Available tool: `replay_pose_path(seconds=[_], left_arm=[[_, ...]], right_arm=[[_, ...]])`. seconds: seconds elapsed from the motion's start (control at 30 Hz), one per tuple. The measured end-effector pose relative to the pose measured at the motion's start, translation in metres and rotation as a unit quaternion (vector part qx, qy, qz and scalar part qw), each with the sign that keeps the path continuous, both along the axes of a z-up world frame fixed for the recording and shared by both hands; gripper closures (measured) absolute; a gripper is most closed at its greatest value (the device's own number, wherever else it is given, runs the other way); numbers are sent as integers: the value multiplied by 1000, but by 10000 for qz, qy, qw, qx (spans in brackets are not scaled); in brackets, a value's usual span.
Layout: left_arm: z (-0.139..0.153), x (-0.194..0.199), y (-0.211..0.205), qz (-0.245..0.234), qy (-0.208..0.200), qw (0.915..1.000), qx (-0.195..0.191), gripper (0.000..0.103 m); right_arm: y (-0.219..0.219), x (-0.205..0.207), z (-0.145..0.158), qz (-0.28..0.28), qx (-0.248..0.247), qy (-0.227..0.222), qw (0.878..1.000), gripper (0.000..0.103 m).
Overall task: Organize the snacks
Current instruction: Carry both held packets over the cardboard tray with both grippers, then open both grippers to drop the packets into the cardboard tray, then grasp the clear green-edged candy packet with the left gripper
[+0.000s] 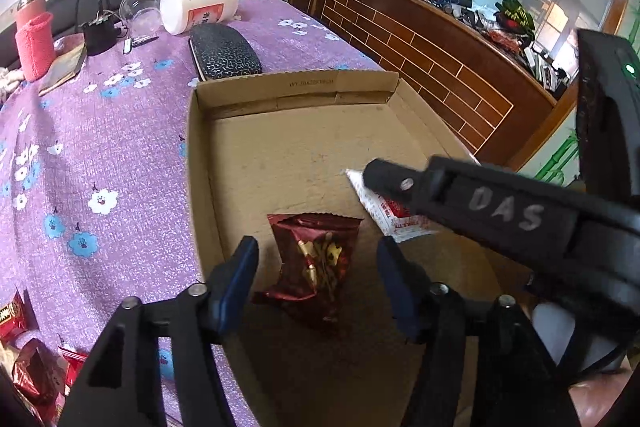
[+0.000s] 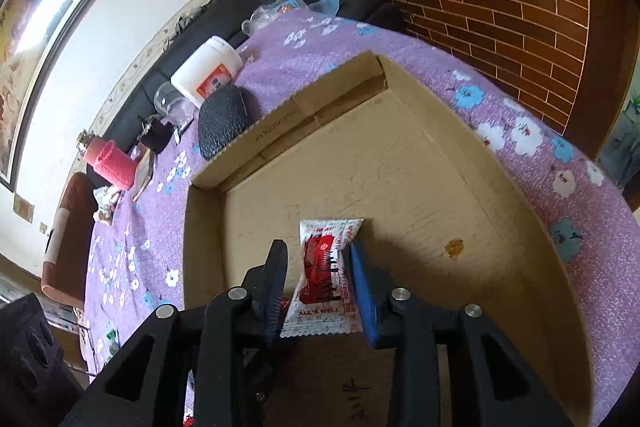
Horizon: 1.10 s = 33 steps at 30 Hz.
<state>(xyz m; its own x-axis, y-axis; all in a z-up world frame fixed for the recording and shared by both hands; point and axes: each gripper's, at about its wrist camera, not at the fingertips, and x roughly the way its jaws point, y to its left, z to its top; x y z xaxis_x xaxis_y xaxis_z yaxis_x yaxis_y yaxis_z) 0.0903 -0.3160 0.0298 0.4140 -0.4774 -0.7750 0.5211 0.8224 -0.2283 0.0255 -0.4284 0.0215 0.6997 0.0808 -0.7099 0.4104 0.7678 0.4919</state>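
Note:
A shallow cardboard box [image 1: 296, 91] [image 2: 516, 163] sits on the purple flowered tablecloth. A dark red snack packet [image 1: 316, 263] lies on the box floor between the spread fingers of my left gripper [image 1: 318, 257], which is open and not touching it. My right gripper [image 2: 318, 259] is over the box, its fingers closed on the sides of a white-and-red snack packet [image 2: 324, 275]. That packet [image 1: 384, 211] and the right gripper's finger also show in the left wrist view, just right of the red packet.
More red snack packets [image 1: 24, 359] lie on the cloth at lower left. Beyond the box stand a black patterned case [image 1: 224, 53], a white tub [image 1: 200, 7], clear cups [image 1: 140, 11] and a red-sleeved bottle [image 1: 34, 31]. A wooden cabinet [image 1: 432, 59] runs along the right.

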Motion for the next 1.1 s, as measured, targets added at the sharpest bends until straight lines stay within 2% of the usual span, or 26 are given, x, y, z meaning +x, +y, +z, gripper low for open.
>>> replay_pose_path(seconds=[0.33, 0.73, 0.93, 1.1], left_arm=[[12, -5, 2, 167, -135, 9997, 146, 41], [38, -17, 42, 390, -258, 9985, 287, 41], [56, -36, 90, 639, -479, 9965, 267, 41], [58, -59, 143, 859, -590, 9943, 232, 41]], right_arm=[[-8, -17, 22, -386, -89, -510, 9979, 69], [6, -18, 32, -122, -190, -811, 9965, 69], [33, -15, 39, 491, -293, -1079, 9925, 69], [83, -10, 43, 1491, -288, -1334, 9794, 69]])
